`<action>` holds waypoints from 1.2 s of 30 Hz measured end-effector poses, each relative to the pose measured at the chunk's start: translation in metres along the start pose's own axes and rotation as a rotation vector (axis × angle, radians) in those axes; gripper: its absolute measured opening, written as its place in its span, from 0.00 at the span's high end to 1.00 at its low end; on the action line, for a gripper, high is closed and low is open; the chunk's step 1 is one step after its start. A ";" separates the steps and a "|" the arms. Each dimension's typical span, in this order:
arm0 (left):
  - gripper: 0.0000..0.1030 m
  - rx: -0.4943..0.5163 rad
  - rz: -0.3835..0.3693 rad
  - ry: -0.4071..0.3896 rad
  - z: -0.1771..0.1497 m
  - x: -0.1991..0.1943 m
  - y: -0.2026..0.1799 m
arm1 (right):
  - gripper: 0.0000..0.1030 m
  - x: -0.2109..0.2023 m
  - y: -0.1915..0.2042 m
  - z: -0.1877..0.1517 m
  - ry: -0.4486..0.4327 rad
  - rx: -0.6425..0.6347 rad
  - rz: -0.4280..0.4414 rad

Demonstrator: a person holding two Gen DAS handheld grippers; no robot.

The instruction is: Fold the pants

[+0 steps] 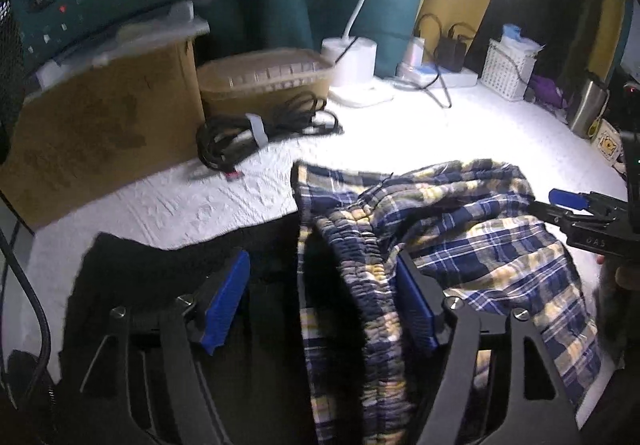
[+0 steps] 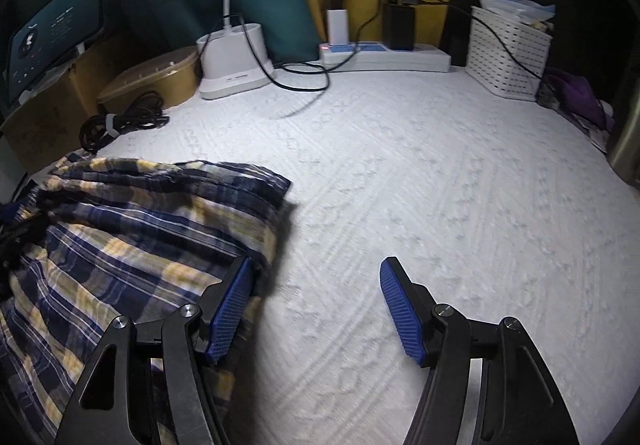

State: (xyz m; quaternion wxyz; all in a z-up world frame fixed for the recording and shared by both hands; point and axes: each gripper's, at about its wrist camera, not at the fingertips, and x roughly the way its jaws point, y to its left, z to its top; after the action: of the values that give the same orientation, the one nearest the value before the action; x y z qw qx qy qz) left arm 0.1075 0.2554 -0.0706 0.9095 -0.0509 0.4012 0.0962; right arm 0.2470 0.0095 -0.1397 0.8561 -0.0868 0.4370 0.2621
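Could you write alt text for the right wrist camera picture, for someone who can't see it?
An open two-finger gripper with blue pads hovers over a white textured cloth, its left finger at the edge of crumpled blue-and-yellow plaid pants. Behind stand a white lamp base, a power strip and a white basket.

My left claw (image 1: pixel 320 305), jaws spread, straddles the gathered waistband (image 1: pixel 360 277) of the plaid pants (image 1: pixel 480 245); my right claw (image 1: pixel 560 205) enters at three o'clock beside the cloth.
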 end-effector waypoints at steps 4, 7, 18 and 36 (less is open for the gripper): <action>0.29 0.006 -0.036 -0.042 0.001 -0.017 -0.004 | 0.35 -0.013 -0.008 -0.003 -0.012 0.033 -0.010; 0.29 0.032 -0.050 -0.054 -0.002 -0.025 -0.014 | 0.33 -0.026 -0.002 -0.006 -0.035 0.016 0.002; 0.29 0.041 -0.024 0.041 -0.031 -0.019 -0.026 | 0.33 -0.036 0.038 -0.035 -0.001 -0.069 0.065; 0.28 0.014 0.035 -0.035 -0.043 -0.050 -0.029 | 0.25 -0.057 0.028 -0.069 0.009 -0.068 0.025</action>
State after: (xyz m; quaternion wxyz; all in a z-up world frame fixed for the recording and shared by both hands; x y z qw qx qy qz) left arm 0.0496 0.2126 -0.0618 0.9148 -0.0357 0.3869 0.1103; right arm 0.1569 -0.0143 -0.1337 0.8472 -0.1117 0.4328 0.2872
